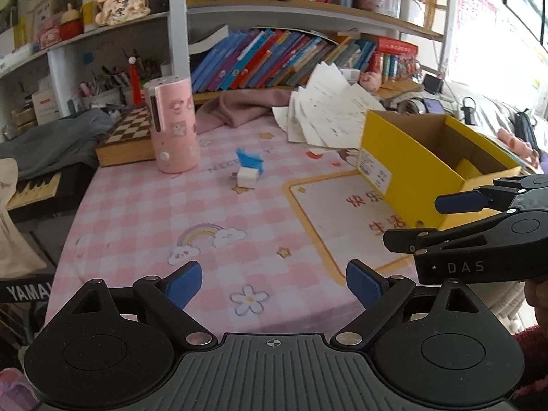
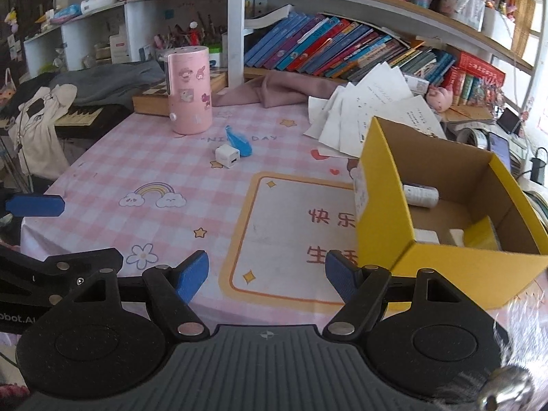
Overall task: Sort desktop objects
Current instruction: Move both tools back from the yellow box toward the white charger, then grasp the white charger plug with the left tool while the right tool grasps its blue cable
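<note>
A white charger cube (image 1: pixel 246 177) (image 2: pixel 227 155) lies mid-table beside a blue balloon-like thing (image 1: pixel 250 161) (image 2: pixel 239 142). Behind them stands a pink cylinder with stickers (image 1: pixel 174 126) (image 2: pixel 190 90). On the right is an open yellow cardboard box (image 1: pixel 411 164) (image 2: pixel 383 205); in the right wrist view it holds a white tube (image 2: pixel 420 196) and two small white items (image 2: pixel 426 236). My left gripper (image 1: pixel 274 286) (image 2: pixel 61 234) hovers open over the near tablecloth, nothing between its blue pads. My right gripper (image 2: pixel 267 275) (image 1: pixel 431 221) is open and empty beside the box's near corner.
A pink checked tablecloth (image 1: pixel 137 205) covers the desk. Loose papers (image 1: pixel 328 109) (image 2: pixel 370 109) fan out behind the box. A chessboard case (image 1: pixel 130 137), a pink cloth (image 1: pixel 246 106) and bookshelves line the back. A keyboard (image 1: pixel 34 188) sits off the left edge.
</note>
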Demonstrator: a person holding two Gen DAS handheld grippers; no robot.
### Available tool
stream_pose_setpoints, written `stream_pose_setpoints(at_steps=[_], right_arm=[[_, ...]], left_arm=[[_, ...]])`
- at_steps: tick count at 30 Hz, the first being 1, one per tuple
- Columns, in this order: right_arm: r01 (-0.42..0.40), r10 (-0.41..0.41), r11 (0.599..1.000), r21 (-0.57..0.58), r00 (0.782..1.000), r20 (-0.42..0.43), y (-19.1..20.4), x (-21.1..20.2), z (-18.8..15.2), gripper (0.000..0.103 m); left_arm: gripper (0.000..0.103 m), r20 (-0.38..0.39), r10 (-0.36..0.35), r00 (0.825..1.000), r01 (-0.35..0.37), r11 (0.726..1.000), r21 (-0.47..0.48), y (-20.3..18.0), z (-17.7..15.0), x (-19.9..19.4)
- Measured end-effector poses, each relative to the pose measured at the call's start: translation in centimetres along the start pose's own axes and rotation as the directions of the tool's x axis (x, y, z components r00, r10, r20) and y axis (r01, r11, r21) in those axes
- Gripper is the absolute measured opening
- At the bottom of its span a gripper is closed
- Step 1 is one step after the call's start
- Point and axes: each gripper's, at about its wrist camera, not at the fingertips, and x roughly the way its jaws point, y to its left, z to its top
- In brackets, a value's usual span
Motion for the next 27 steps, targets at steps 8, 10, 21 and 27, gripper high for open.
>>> stream_pose_setpoints(at_steps=[8, 10, 21, 27], right_arm=[[-0.045, 0.045, 0.998, -0.053, 0.999, 0.011, -0.7, 3.3, 3.4, 0.073], [-0.057, 0.058, 0.996, -0.073, 0.998, 0.016, -1.0, 4.2, 4.4, 0.073], [-0.154, 0.154, 0.979, -0.134, 0.988, -0.014, -2.1, 11.5, 10.9, 0.072], [-0.224, 0.214, 0.968, -0.117, 0.972, -0.091, -1.9, 16.4, 14.3, 0.072]], left_arm=[[0.093, 0.007, 0.054, 0.999, -0.054, 0.998, -0.031, 1.0, 2.2, 2.5], [0.093, 0.010, 0.061, 0.998, -0.060, 0.997, -0.051, 1.3, 2.8, 3.3], [0.093, -0.027, 0.136, 0.990, -0.137, 0.991, -0.011, 2.1, 6.3, 10.2], [0.093, -0.063, 0.123, 0.990, -0.125, 0.992, -0.032, 2.5, 6.5, 14.2]])
